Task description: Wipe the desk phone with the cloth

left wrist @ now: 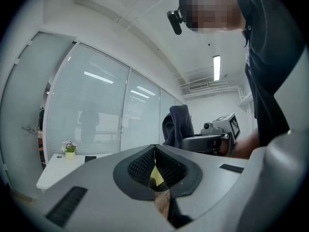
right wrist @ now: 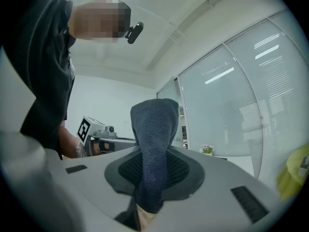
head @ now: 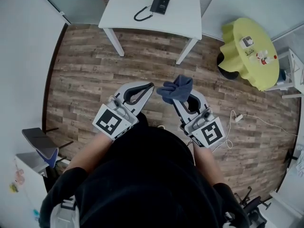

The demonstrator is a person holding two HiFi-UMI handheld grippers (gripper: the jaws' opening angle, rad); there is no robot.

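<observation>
Cloth [head: 176, 88], dark blue and bunched, sat in the right gripper [head: 185, 99], whose jaws I read as clamped on it. In the right gripper view the fabric stood up between the ribbed pads [right wrist: 181, 170] and folded over at its top. The left gripper [head: 150, 86] was just beside it, toward 9 o'clock, its jaws pressed together with nothing between them. Both hung over the wood floor [head: 85, 70], close in front of the person holding them.

From the head view I placed the desk phone [head: 160, 3] well apart from both, at 12 o'clock. It lay black on a white worktop [head: 123, 13], its cord [head: 141, 15] looping off toward 8 o'clock. A round table [head: 242, 63] under a yellow cover stood at 2 o'clock, carrying a few small things I could not make out.
</observation>
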